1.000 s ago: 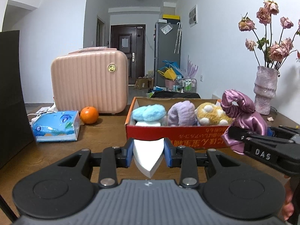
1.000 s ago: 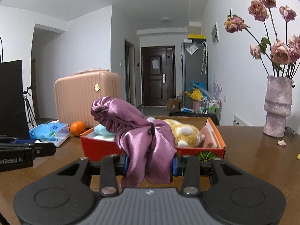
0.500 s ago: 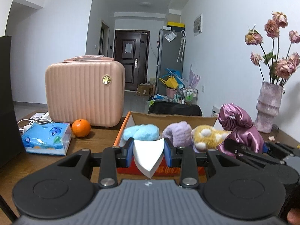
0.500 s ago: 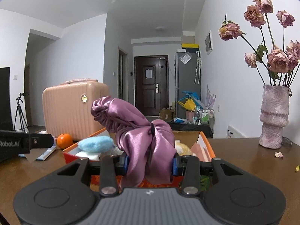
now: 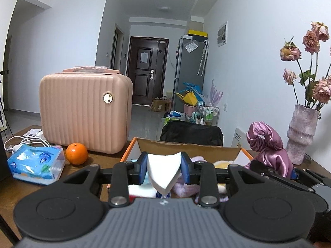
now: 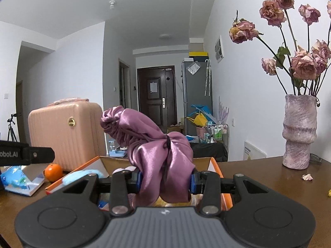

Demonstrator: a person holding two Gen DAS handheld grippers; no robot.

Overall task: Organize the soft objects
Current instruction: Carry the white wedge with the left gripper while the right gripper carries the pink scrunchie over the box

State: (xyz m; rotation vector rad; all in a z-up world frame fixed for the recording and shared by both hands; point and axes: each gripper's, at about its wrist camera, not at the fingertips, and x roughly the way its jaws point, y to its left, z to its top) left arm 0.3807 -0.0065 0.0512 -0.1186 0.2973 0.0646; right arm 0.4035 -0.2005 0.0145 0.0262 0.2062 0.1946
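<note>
Box (image 5: 186, 147) contents mostly hidden behind left hand-held gripper (image 5: 164, 168).

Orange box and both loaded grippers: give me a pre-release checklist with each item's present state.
1. Left gripper grips white sponge wedge: ok.
2. Right gripper grips purple satin scrunchie: ok.
3. Both held above orange box: ok.
4. Free floor space in the box: cannot tell, grippers hide it.
5. Plush items already inside: ok.
6. Vase stands apart from the box: ok.
</note>
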